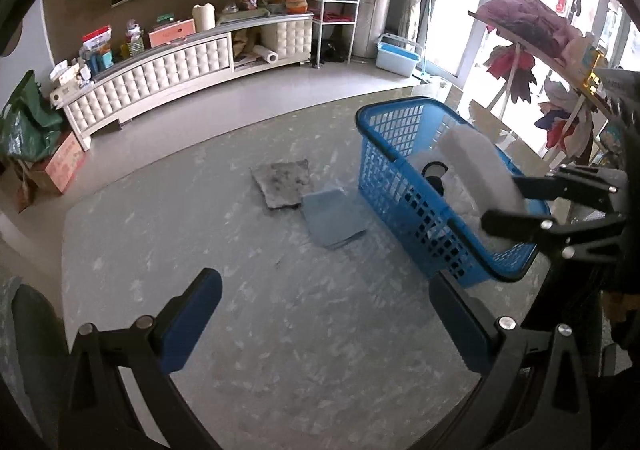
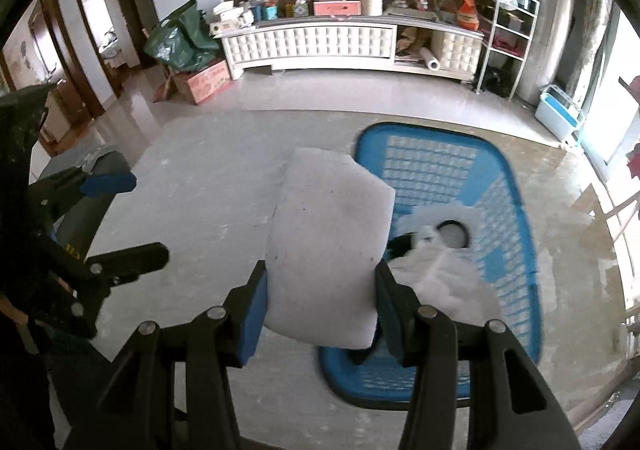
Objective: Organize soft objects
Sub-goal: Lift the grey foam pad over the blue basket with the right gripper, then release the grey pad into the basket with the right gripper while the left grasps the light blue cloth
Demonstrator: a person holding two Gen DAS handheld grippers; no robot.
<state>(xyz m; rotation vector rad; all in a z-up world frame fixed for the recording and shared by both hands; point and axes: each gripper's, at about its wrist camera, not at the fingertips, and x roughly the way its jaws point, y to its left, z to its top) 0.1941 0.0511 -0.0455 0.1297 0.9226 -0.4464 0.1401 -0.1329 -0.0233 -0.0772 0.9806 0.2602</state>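
Observation:
My right gripper [image 2: 320, 282] is shut on a white foam block [image 2: 328, 234], held in the air over the near left edge of a blue plastic basket [image 2: 516, 185]. In the basket lies a white fluffy item [image 2: 440, 274] with a dark ring on it. In the left wrist view the same block [image 1: 476, 165] hangs above the basket [image 1: 396, 185] in the right gripper [image 1: 506, 203]. My left gripper [image 1: 324, 290] is open and holds nothing, above the table. A grey cloth [image 1: 282, 183] and a light blue cloth [image 1: 332, 215] lie flat on the table to the basket's left.
The grey marbled table [image 1: 260, 350] is bare around the cloths. Beyond its far edge stand a white low cabinet [image 1: 180, 65] crowded with boxes, a wire shelf [image 1: 338, 5], a green bag [image 2: 182, 37] and a clothes rack [image 1: 532, 45] at the right.

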